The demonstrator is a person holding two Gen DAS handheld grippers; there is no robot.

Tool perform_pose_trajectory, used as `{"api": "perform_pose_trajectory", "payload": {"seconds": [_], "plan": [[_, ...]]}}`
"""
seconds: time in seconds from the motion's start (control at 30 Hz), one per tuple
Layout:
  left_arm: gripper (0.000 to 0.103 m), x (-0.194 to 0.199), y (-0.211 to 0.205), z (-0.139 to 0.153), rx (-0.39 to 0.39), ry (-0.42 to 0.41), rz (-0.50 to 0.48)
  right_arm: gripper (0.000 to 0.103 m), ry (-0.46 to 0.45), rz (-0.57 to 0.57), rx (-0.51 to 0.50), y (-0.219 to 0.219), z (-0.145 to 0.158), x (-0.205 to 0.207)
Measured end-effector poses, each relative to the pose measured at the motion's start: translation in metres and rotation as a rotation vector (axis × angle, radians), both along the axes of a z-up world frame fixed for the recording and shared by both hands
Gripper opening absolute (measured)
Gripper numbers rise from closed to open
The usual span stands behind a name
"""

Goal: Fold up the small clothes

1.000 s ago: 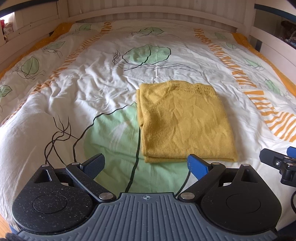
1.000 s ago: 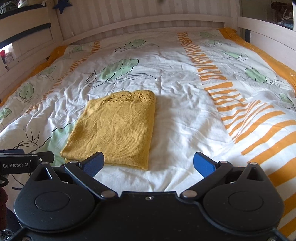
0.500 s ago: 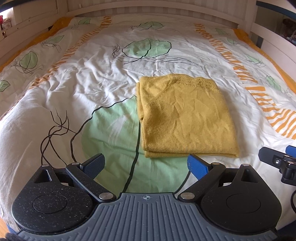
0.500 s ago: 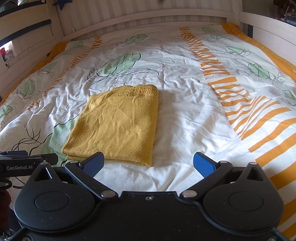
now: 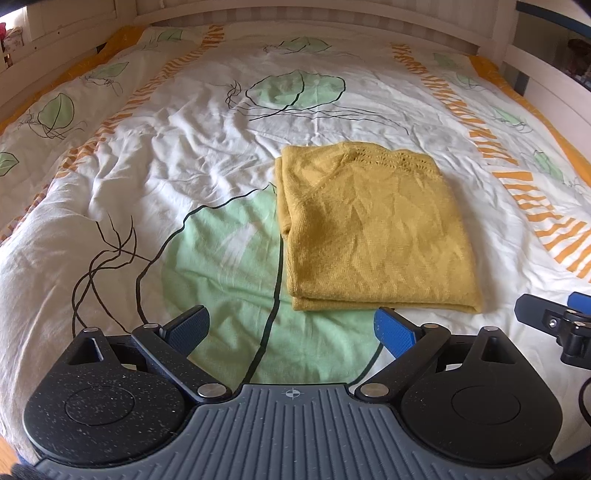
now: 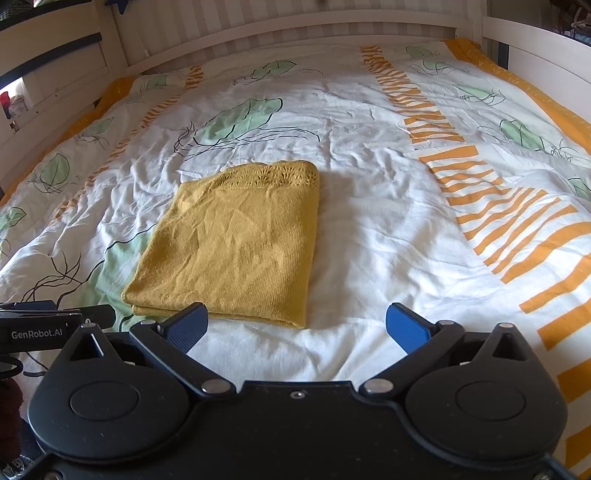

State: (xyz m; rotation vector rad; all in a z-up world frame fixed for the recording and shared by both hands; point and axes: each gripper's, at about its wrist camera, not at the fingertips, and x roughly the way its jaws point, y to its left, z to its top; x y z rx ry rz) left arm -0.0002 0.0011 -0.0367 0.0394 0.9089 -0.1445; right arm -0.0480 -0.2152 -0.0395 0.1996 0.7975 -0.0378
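Note:
A mustard-yellow knitted garment (image 5: 373, 229) lies folded into a neat rectangle on the bed, its layered edges toward me; it also shows in the right wrist view (image 6: 236, 243). My left gripper (image 5: 291, 328) is open and empty, just short of the garment's near edge and a little to its left. My right gripper (image 6: 297, 325) is open and empty, at the garment's near right corner. The right gripper's tip shows in the left wrist view (image 5: 554, 325); the left gripper's body shows in the right wrist view (image 6: 44, 325).
The bed has a wrinkled white duvet (image 5: 177, 155) with green leaves and orange stripes. A white slatted headboard (image 6: 295, 29) stands at the far end and white side rails (image 6: 539, 55) run along both sides.
Both grippers have moved slightly forward and tilted, so the garment sits a little lower and closer in both views. The garment itself has not moved. Both jaws stay open.

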Motion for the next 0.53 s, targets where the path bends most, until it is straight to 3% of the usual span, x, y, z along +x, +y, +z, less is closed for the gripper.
{"api": "perform_pose_trajectory", "payload": {"seconds": [0.53], "plan": [[0.097, 0.014, 0.01, -0.01, -0.018, 0.037, 0.029, 0.102, 0.053, 0.001, 0.019, -0.001, -0.009, 0.014]]}}
